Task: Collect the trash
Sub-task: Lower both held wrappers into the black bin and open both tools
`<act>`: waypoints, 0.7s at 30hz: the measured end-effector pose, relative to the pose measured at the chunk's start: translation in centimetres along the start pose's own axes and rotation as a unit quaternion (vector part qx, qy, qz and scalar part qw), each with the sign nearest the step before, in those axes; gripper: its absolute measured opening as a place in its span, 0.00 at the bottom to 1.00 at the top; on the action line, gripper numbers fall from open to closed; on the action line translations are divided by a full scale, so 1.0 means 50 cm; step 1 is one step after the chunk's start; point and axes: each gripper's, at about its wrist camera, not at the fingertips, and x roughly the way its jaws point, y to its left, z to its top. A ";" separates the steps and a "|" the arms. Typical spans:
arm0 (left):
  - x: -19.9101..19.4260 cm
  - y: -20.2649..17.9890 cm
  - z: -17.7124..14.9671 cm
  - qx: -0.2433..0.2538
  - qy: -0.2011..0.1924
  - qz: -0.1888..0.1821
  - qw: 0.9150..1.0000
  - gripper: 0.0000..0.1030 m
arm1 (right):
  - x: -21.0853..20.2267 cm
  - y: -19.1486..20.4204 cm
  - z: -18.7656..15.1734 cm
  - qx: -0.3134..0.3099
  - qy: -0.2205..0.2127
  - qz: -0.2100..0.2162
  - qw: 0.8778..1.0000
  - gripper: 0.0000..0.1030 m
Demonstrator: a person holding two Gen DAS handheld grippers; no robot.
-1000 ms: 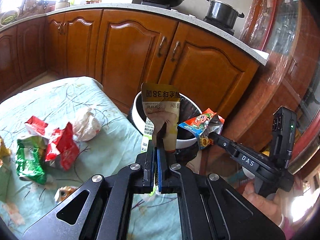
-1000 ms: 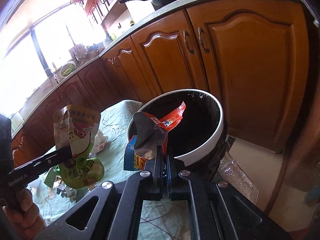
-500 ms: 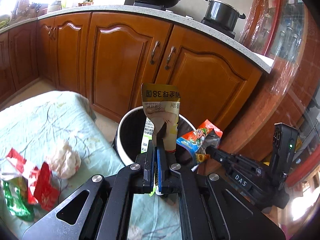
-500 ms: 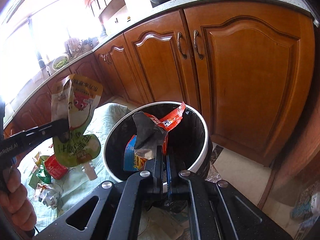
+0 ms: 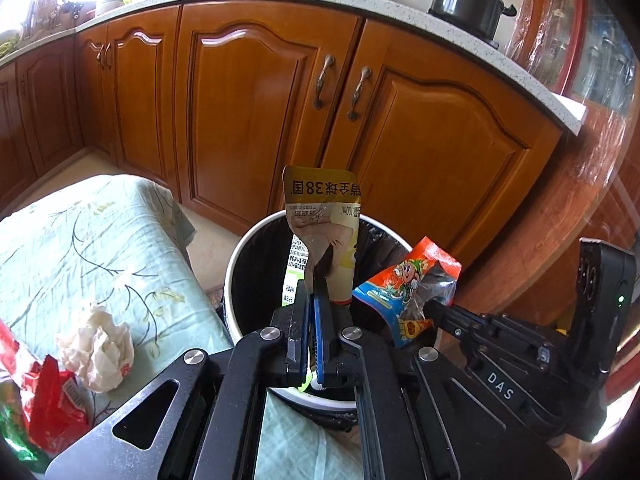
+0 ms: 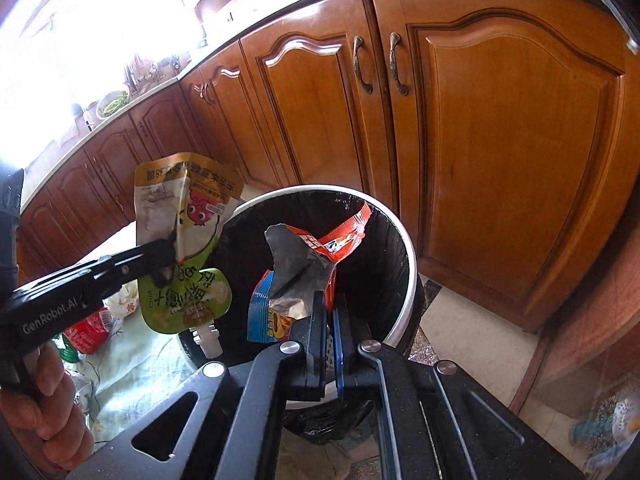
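Observation:
A white-rimmed trash bin [image 5: 235, 280] with a black liner stands on the floor beside the table. My left gripper [image 5: 314, 282] is shut on a yellow-green drink pouch [image 5: 322, 204] that hangs upright over the bin's mouth. To its right, my right gripper [image 5: 434, 304] is shut on a red and blue snack wrapper [image 5: 402, 280] above the bin's right side. In the right wrist view the right gripper [image 6: 330, 302] pinches the crumpled wrapper [image 6: 298, 260] over the bin [image 6: 406, 264]. The left gripper [image 6: 166, 258] holds the pouch [image 6: 180, 204] at the bin's left rim.
A table with a green floral cloth [image 5: 92, 240] lies left of the bin and carries a crumpled white paper [image 5: 98, 350] and red wrappers [image 5: 52, 404]. Wooden cabinet doors [image 5: 248, 112] stand close behind the bin. A person's hand [image 6: 44, 412] grips the left tool.
Both grippers have moved away from the table toward the bin, each keeping hold of its item. The pouch and the wrapper now hang over the bin's mouth.

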 end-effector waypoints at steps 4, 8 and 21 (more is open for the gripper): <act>0.023 -0.002 -0.003 0.001 0.016 0.002 1.000 0.02 | 0.008 -0.006 0.000 0.007 0.008 0.004 1.000 0.11; 0.026 -0.001 -0.010 -0.001 0.025 -0.002 1.000 0.11 | -0.002 -0.018 -0.003 0.023 -0.001 0.011 1.000 0.33; -0.089 0.001 -0.077 0.000 -0.006 -0.003 1.000 0.35 | -0.077 -0.012 -0.062 0.089 -0.057 0.057 0.993 0.83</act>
